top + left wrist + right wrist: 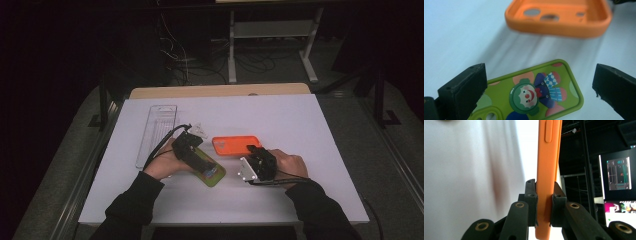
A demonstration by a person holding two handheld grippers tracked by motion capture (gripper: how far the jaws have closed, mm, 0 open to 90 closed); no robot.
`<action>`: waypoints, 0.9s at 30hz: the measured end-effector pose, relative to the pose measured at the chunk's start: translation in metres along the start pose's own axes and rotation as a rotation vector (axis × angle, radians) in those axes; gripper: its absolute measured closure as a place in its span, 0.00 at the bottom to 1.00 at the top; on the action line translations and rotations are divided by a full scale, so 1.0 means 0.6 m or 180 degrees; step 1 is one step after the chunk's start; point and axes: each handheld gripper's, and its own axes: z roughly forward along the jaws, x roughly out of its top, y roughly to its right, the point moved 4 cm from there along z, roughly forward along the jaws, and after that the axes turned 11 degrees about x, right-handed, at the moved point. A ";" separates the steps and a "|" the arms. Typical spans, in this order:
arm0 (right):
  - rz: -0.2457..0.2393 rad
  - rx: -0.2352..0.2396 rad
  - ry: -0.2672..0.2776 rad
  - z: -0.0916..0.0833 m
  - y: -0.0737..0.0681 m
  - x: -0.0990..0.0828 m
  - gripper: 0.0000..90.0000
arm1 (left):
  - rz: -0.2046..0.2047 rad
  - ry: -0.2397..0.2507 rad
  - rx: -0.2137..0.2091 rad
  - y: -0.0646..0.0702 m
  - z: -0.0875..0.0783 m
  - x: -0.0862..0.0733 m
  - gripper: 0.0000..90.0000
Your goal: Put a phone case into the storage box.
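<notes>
While the right tool clamps the orange phone case by its edge, the left tool stands released astride the green clown case on the table.

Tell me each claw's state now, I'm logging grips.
Left claw: open, over the green clown phone case.
Right claw: closed on the orange phone case.

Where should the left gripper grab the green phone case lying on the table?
Take the green phone case across its two long edges, near the middle, coming down from above. It lies flat with the clown picture up, so only those thin raised rims give the pads a hold. The left gripper already stands open with a jaw on each side. Probably stay clear of the camera cutout end.
</notes>
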 end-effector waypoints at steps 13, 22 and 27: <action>0.1045 0.0538 0.0132 -0.001 0.010 -0.017 0.87 | 0.0139 -0.0027 0.0041 -0.004 -0.001 0.001 0.00; 0.1638 0.0735 0.0269 -0.001 0.028 -0.031 0.87 | 0.0089 -0.0023 0.0089 -0.008 -0.004 0.000 0.00; 0.2033 0.0851 0.0420 -0.001 0.039 -0.038 0.87 | 0.0085 -0.0040 0.0071 -0.008 -0.002 -0.001 0.00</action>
